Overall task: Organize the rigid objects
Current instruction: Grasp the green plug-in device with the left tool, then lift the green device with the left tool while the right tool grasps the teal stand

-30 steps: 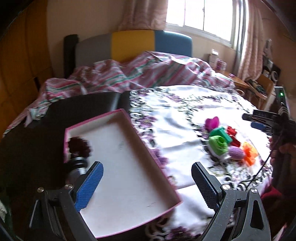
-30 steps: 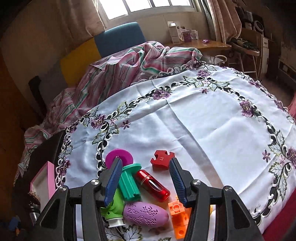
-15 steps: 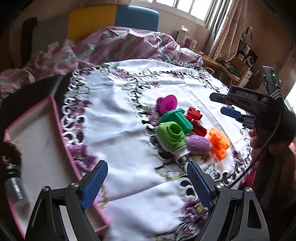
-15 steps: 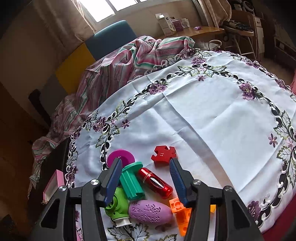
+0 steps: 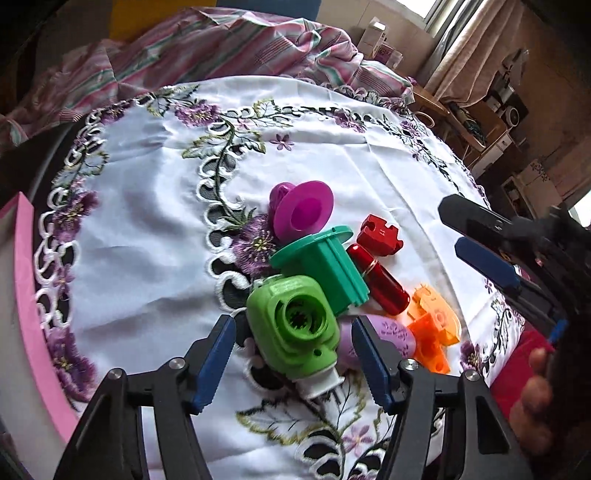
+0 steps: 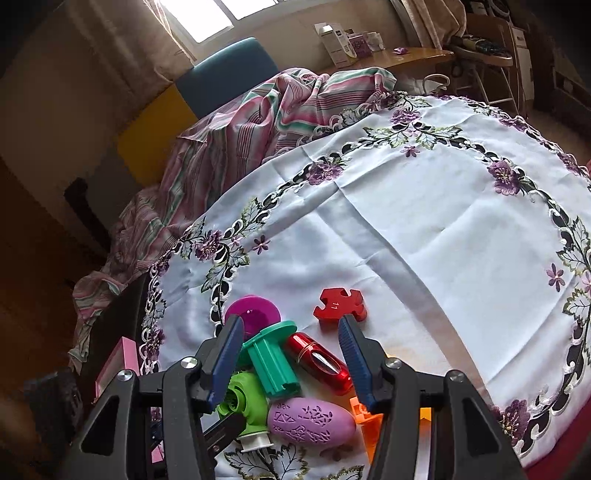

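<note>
The pink tray (image 5: 26, 295) lies at the worktop's left edge. The left claw (image 5: 291, 354), its jaws just closing, straddles the lime-green block (image 5: 293, 325) without visibly pressing it: a pick-up step, next needing full closure and a lift. The right claw (image 6: 291, 354) hovers open over the red cylinder (image 6: 319, 363).

I am looking through two fisheye cameras, each one sitting behind its own fingers and facing steeply down onto the worktop (image 5: 147, 206). The left wrist view is coming from the side of the pink tray (image 5: 26, 295) and is very near to the green block (image 5: 295, 328). The right wrist view is looking from the near edge, towards the window (image 6: 207, 14). Both views are sharing the same toy pile (image 6: 291, 373), and the left view is also showing the right gripper (image 5: 476, 240).
</note>
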`<state>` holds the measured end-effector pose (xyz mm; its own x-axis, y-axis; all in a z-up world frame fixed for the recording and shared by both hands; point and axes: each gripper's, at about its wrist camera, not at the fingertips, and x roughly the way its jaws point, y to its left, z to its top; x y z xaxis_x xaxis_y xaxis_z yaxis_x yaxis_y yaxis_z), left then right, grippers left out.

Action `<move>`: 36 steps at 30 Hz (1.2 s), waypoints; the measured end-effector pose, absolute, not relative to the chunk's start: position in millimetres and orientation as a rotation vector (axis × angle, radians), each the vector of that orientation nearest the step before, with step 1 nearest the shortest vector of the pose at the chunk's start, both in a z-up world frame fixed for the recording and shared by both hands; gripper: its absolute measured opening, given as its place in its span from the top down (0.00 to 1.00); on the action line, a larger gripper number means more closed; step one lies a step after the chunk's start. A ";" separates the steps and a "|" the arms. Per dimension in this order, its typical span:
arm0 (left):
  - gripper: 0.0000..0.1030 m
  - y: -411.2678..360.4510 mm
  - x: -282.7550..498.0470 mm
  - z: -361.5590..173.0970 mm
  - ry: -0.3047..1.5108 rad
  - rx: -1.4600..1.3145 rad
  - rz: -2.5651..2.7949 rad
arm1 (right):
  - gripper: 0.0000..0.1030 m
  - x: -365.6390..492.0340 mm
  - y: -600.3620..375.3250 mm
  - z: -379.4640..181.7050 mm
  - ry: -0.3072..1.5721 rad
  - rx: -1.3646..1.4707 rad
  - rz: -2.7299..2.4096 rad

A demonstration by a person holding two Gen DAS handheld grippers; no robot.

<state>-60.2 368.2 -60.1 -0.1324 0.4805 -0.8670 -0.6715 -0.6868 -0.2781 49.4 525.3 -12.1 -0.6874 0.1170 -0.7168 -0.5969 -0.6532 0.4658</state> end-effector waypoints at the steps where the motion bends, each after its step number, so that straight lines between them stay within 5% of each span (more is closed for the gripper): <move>1: 0.37 371.7 -62.1 -63.7 0.236 -1.366 1.911 | 0.47 49.3 525.6 -12.3 0.999 -0.929 2.348; 12: 0.55 331.5 -58.1 -57.5 0.208 -1.288 1.919 | 0.47 35.9 511.6 -14.7 0.935 -1.010 2.415; 30: 0.48 327.3 -55.3 -84.0 0.224 -1.276 1.904 | 0.53 0.9 465.6 -32.3 0.614 -1.324 2.506; 36: 0.48 317.3 -58.3 -87.0 0.154 -1.251 1.898 | 0.53 -31.4 454.5 -42.6 0.373 -1.458 2.508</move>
<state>-58.3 317.3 -87.0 -0.1524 0.5718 -0.8061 -0.6945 -0.6423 -0.3242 -31.4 454.5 -42.6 -0.4854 0.0584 -0.8723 -0.3094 -0.9447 0.1089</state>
